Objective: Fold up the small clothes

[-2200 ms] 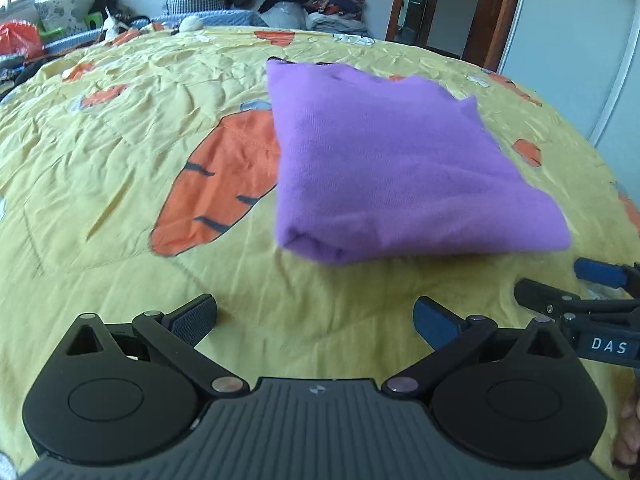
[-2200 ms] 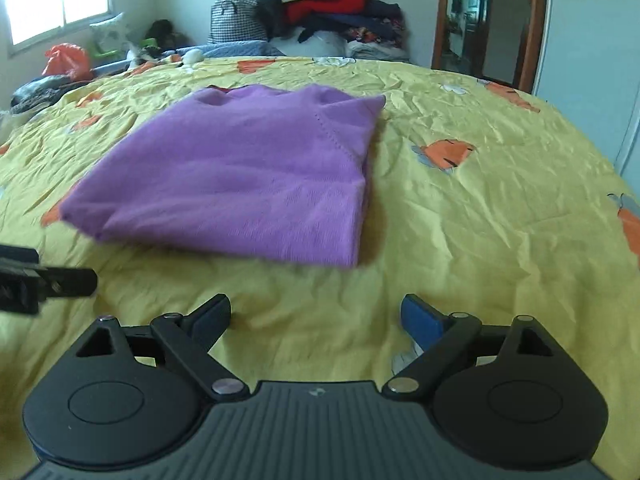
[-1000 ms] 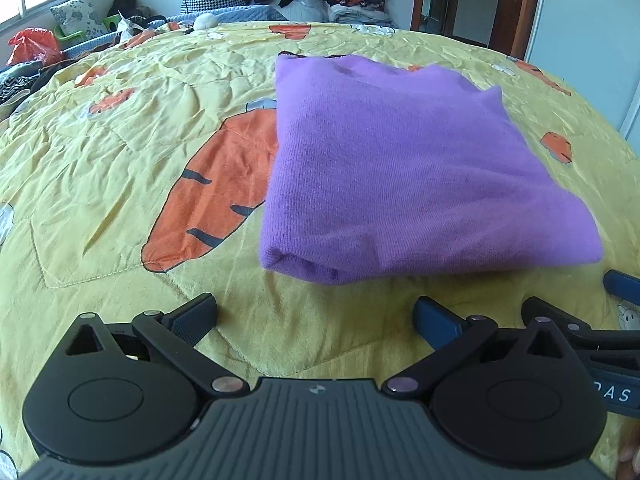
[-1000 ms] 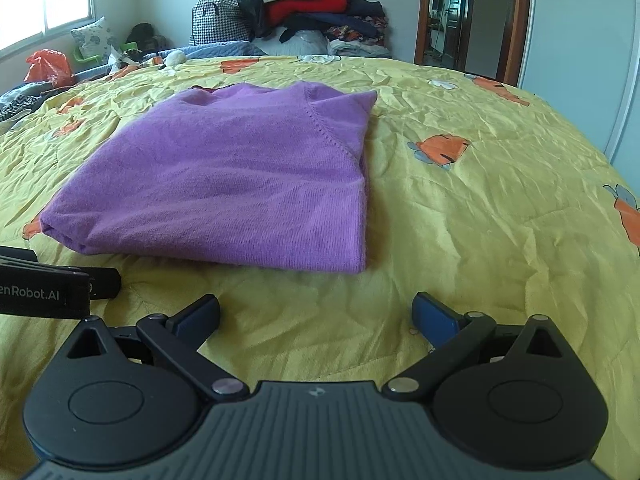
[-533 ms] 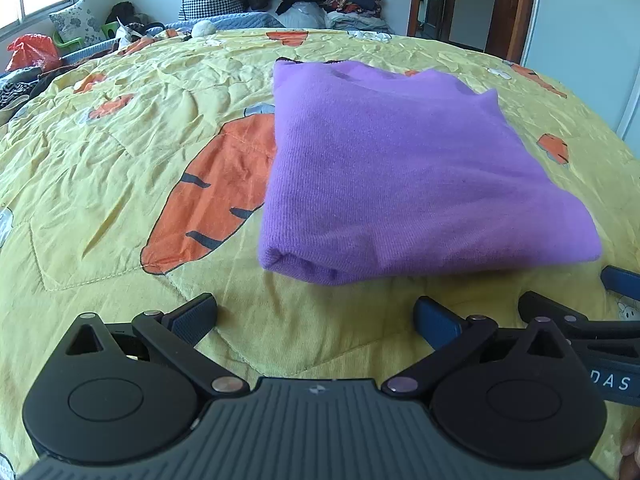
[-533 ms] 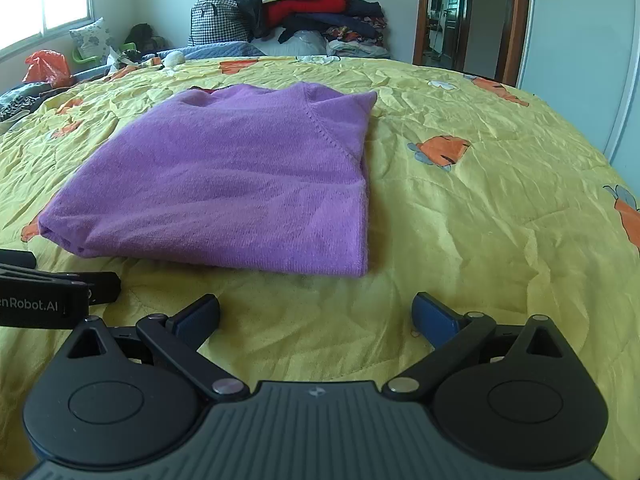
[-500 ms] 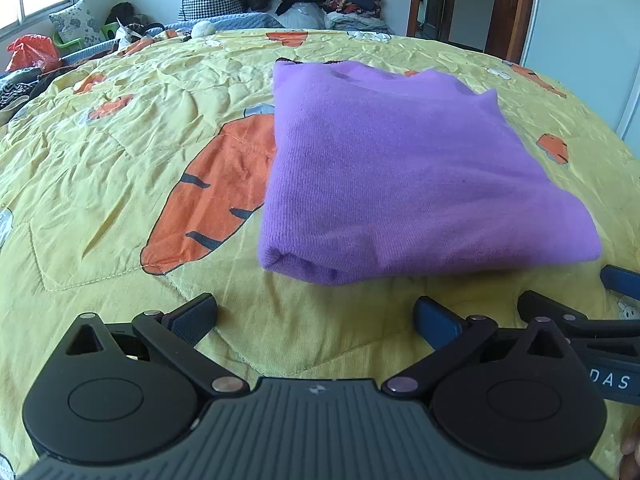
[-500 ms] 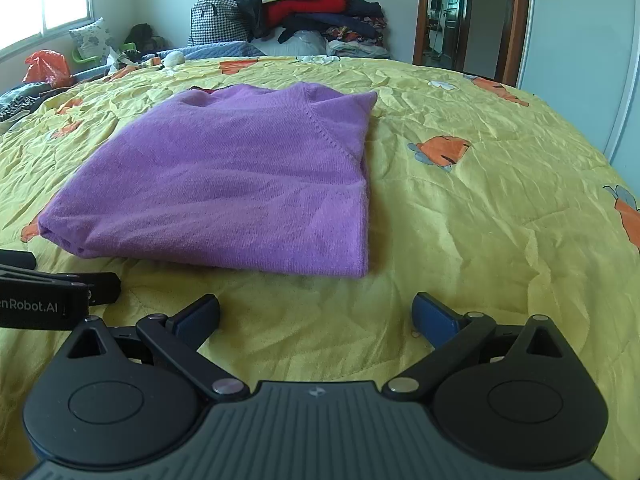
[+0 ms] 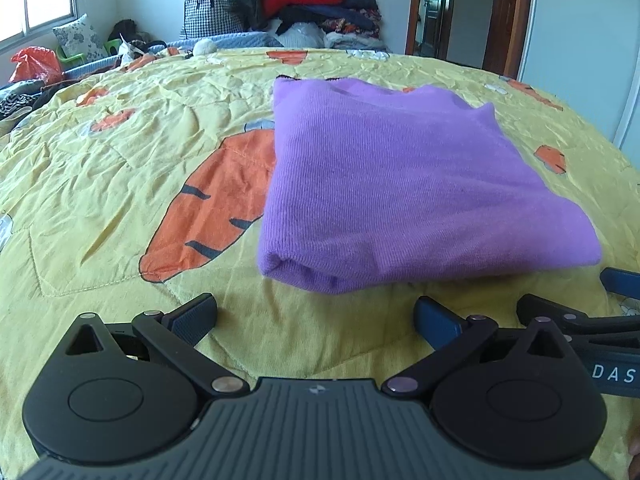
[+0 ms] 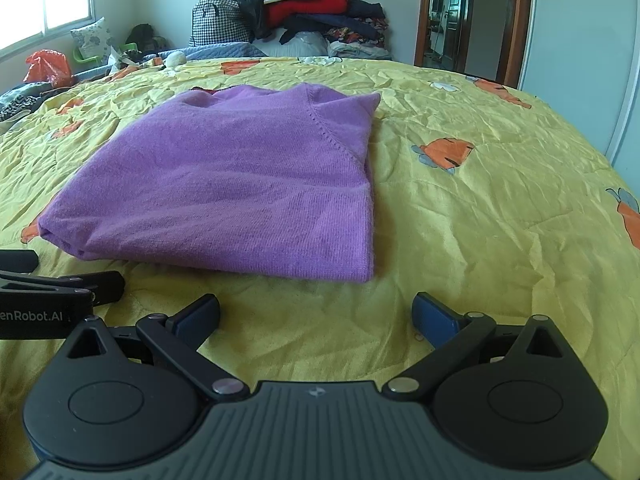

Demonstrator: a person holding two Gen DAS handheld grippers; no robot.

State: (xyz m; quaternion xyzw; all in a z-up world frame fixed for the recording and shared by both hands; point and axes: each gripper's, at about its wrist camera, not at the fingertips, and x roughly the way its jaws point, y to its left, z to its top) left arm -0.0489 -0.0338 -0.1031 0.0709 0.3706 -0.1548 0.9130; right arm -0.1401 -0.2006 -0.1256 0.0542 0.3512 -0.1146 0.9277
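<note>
Both pairs of fingers are spread wide and hold nothing. On the left gripper (image 9: 314, 314), the fingers (image 9: 196, 316) hover low over the bed (image 9: 120, 184), just short of the near folded edge of the purple sweater (image 9: 400, 184). The right gripper (image 10: 316, 314) sits beside it, its fingers (image 10: 434, 316) likewise apart from the cloth, facing the sweater's near right corner.

The sweater lies folded into a flat, thick rectangle on the middle of the bed, touching neither gripper. Its rounded fold faces the grippers; its neckline points toward the far edge of the bed. The bed is covered with a wrinkled yellow quilt printed with orange carrots, and one large carrot (image 9: 208, 208) runs along the sweater's left side, partly tucked beneath it.

Beyond the far edge of the bed, a pile of clothes (image 10: 312, 8) is heaped against the wall.
</note>
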